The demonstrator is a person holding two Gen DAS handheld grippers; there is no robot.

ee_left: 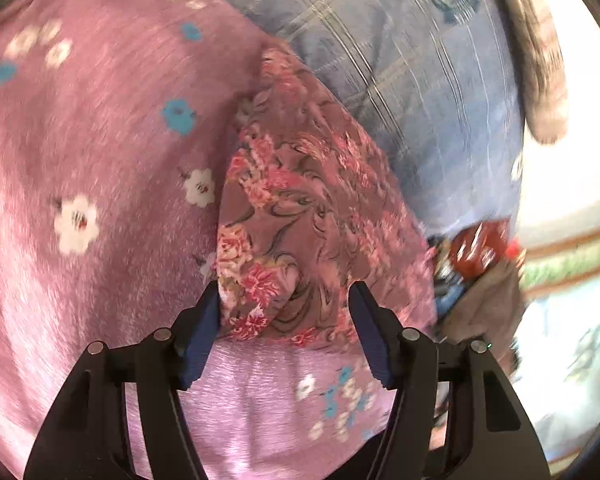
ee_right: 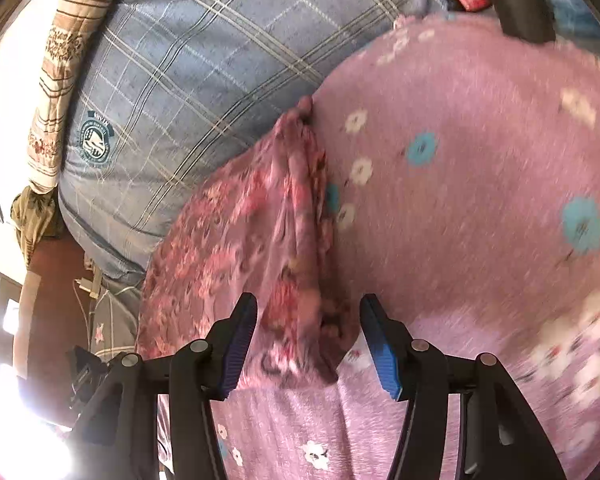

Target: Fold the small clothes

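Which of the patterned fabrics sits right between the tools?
The small red-and-pink rose-print cloth, bunched on the pink flowered sheet; the blue plaid fabric lies farther back.

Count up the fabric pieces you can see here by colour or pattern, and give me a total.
Pink flowered sheet: 1
Dark pink floral garment: 1
Blue plaid cushion: 1
Beige striped cloth: 1
Total: 4

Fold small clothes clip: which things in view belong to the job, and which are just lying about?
Part of the job:
floral garment
left gripper
right gripper

Just lying about:
pink flowered sheet
blue plaid pillow
striped brown cloth
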